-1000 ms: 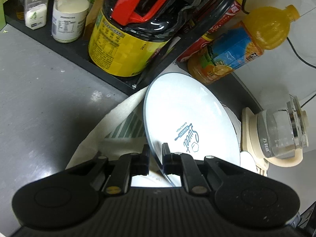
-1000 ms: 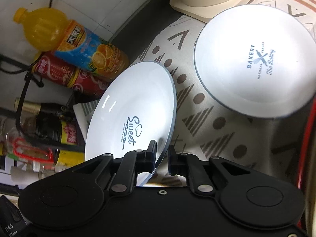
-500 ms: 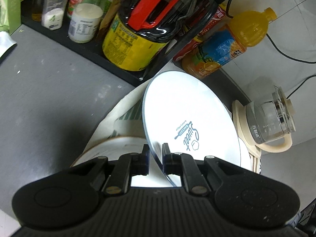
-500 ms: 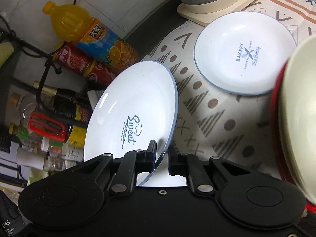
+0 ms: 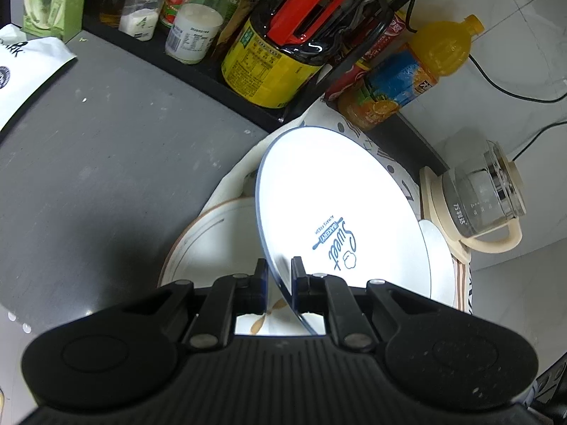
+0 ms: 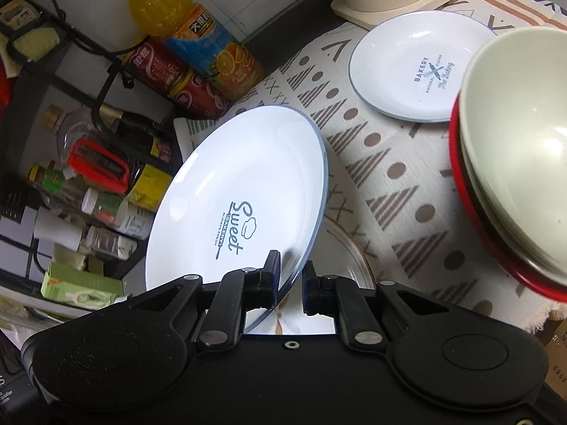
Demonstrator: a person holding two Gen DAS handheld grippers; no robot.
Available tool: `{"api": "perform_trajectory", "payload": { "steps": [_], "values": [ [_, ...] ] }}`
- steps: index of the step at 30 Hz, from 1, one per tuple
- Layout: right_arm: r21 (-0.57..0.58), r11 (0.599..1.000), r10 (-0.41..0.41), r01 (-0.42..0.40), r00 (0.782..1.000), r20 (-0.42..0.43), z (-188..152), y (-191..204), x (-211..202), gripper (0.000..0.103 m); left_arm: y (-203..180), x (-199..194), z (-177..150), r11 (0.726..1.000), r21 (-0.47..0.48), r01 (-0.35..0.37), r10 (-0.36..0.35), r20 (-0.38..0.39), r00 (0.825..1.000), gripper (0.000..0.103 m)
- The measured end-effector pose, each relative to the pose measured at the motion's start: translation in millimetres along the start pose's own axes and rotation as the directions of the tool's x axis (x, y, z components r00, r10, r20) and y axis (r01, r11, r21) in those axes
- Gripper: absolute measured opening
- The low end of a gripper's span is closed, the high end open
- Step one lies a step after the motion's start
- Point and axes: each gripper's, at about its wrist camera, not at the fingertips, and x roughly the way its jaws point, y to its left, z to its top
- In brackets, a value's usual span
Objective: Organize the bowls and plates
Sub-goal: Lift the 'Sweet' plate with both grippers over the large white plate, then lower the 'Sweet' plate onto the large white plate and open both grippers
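Both grippers hold one white blue-rimmed "Sweet" plate (image 5: 336, 219) by opposite edges, tilted in the air; it also shows in the right wrist view (image 6: 241, 191). My left gripper (image 5: 279, 276) is shut on its near rim. My right gripper (image 6: 291, 276) is shut on its other rim. Under it lies a larger gold-rimmed plate (image 5: 209, 244), also seen in the right wrist view (image 6: 351, 248). A white "Bakery" plate (image 6: 418, 67) lies on the patterned cloth (image 6: 382, 177). A cream bowl (image 6: 521, 134) sits in a red bowl (image 6: 496, 241) at the right.
A black rack with an oil jug (image 5: 294, 39), jars (image 5: 195, 32) and bottles stands behind. An orange juice bottle (image 5: 411, 74) and a glass kettle (image 5: 485, 191) on its base are at the back right. A grey counter (image 5: 106, 148) lies to the left.
Both grippers have risen and pulled back with the "Sweet" plate. The gold-rimmed plate under it and the stacked bowls at the right have come into view.
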Motion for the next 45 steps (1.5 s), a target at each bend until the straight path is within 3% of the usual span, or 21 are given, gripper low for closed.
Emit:
{"api": "perform_trajectory", "payload": {
  "steps": [19, 36, 41, 45],
  "values": [
    [-0.093, 0.995, -0.044, 0.039, 0.998, -0.052, -36.9, -11.1, -22.5, 0.011, 19.1, -20.5, -53.3, 0.999, -0.014, -0.037, 0.036, -0.060, 0.998, 0.012],
    [-0.079, 0.994, -0.090, 0.081, 0.989, -0.114, -39.2, -15.6, -15.8, 0.011, 28.5, -11.4, -58.2, 0.996, -0.080, -0.048, 0.035, -0.152, 0.988, 0.012],
    [-0.034, 0.996, -0.088, 0.085, 0.988, -0.125, -37.2, -23.5, -12.7, 0.009, 27.8, -19.6, -50.5, 0.992, -0.081, -0.096, 0.082, -0.169, 0.982, 0.013],
    [-0.035, 0.996, -0.087, 0.083, 0.987, -0.132, -37.0, -24.0, -11.0, 0.009, 32.1, -26.5, -45.2, 0.989, -0.088, -0.119, 0.106, -0.139, 0.985, 0.019]
  ]
}}
